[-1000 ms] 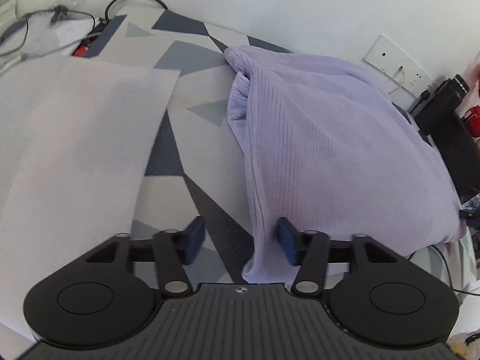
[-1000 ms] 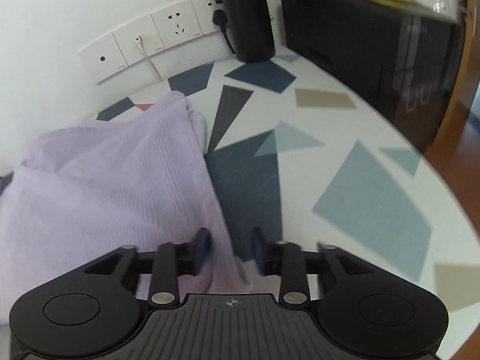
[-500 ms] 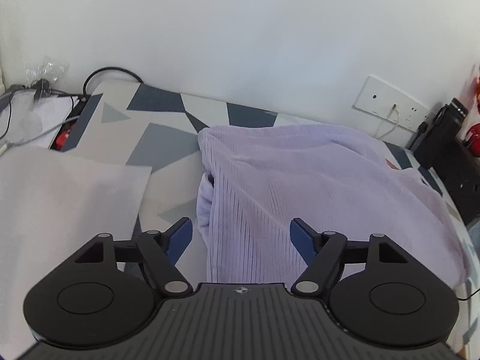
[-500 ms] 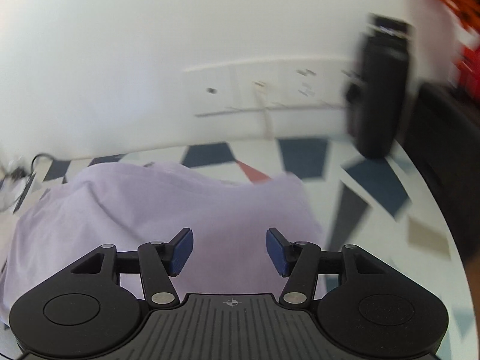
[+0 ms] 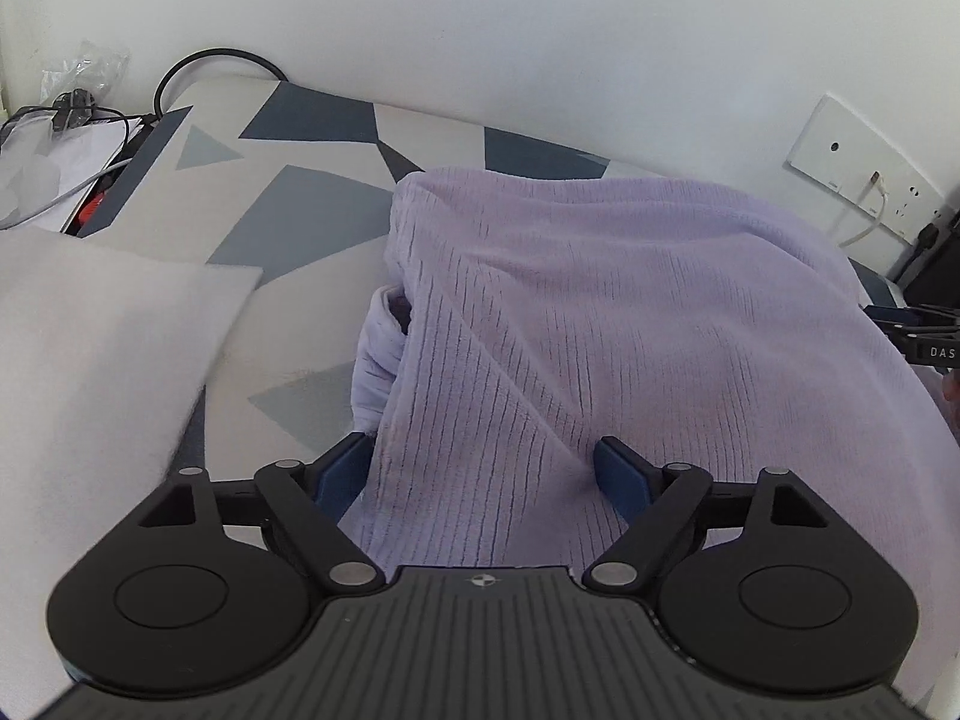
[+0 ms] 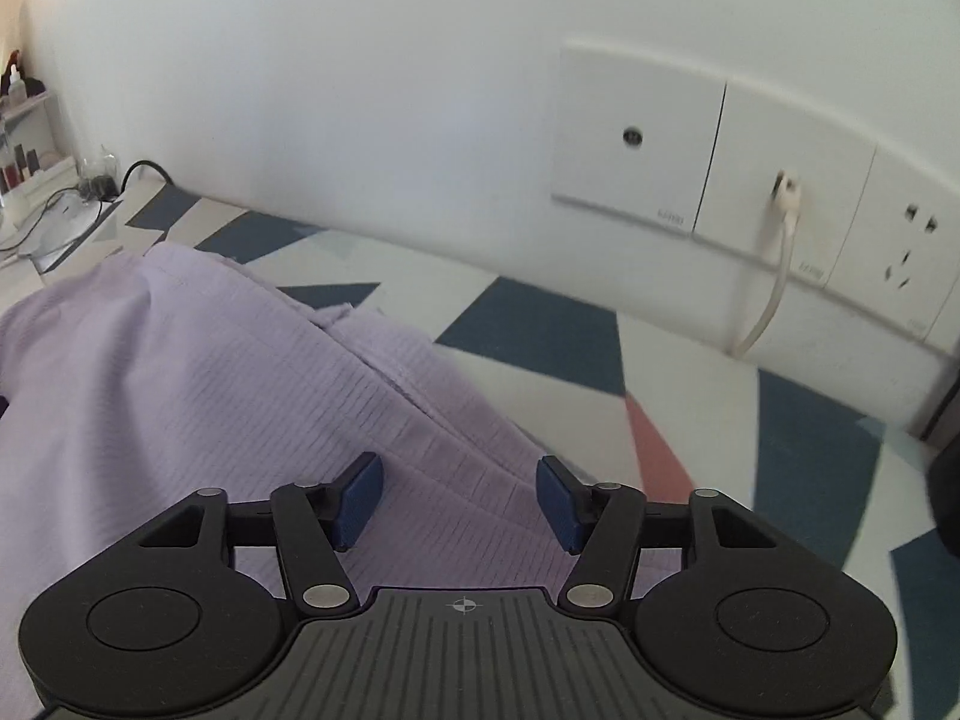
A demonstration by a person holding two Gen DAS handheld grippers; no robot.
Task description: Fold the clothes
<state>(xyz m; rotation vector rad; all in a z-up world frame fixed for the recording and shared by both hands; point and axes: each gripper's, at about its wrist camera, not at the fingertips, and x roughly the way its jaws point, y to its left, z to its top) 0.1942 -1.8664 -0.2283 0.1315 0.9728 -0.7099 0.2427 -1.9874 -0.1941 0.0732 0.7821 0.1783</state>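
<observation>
Knitwear, a lilac ribbed garment, lies heaped on the patterned table directly ahead of both tools I am steering. My left gripper stands wide open, its blue pads straddling the near fold without pinching it. My right gripper is also spread, empty, poised over the cloth's right edge. Wall sockets sit beyond it; a white sheet lies left of the left gripper.

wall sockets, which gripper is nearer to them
Right. The right gripper hangs open over the purple garment's edge with the wall sockets close ahead. The left gripper, also open, sits over the garment's other end, sockets far off to its right.
</observation>
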